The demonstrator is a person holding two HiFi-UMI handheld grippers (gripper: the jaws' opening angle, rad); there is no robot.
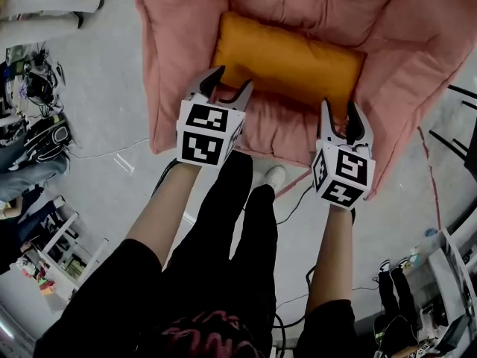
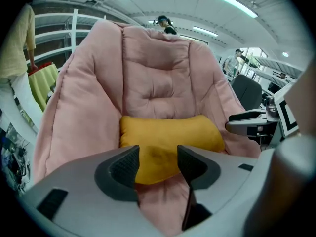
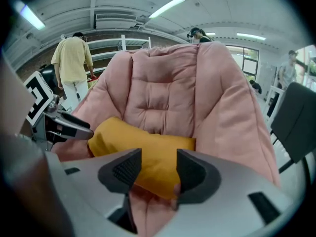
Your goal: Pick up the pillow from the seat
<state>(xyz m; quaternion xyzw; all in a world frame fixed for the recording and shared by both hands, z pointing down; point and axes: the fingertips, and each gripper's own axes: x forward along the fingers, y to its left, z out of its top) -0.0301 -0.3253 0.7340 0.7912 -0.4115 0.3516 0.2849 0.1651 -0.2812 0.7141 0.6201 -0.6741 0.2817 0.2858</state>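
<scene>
An orange-yellow pillow (image 1: 287,62) lies across the seat of a padded pink armchair (image 1: 179,58). My left gripper (image 1: 231,79) hovers at the pillow's near left corner, jaws open with nothing between them. My right gripper (image 1: 339,109) stands open at the seat's front edge, just short of the pillow's near right end. In the left gripper view the pillow (image 2: 170,135) sits beyond the open left gripper (image 2: 158,154), apart from its pads. In the right gripper view the pillow (image 3: 148,147) lies ahead of the open right gripper (image 3: 159,162), and the other gripper (image 3: 64,125) shows at the left.
The chair's pink arms (image 1: 406,88) rise on both sides of the seat. Cables (image 1: 112,154) run over the grey floor, and a white shoe (image 1: 274,176) shows below the chair. Shelves and clutter (image 1: 37,133) stand at the left. A person in a yellow shirt (image 3: 74,63) stands behind the chair.
</scene>
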